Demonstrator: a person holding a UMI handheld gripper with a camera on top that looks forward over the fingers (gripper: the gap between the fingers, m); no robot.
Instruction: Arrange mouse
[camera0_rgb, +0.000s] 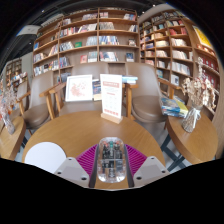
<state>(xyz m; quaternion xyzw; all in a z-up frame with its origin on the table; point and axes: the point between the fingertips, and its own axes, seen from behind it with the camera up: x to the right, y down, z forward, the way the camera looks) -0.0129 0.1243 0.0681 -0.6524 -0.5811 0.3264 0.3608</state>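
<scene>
While the tool (111, 165) hangs over a round wooden worktop (85, 130), its pink pads (91, 157) clamp a mouse (111, 160) between both fingers. Beyond stand a sign (111, 97), chairs (145, 100) and bookshelves (95, 40); a white disc (44, 156) lies left.

No writing can be read. A standing sign (111, 97) on the round table (75, 132) bears lines of print under an orange band, too small to make out. A white board (79, 88) propped behind it shows faint marks, also unreadable. Book spines on the shelves (95, 40) carry no legible titles. The gripper (111, 168) shows no label.
</scene>
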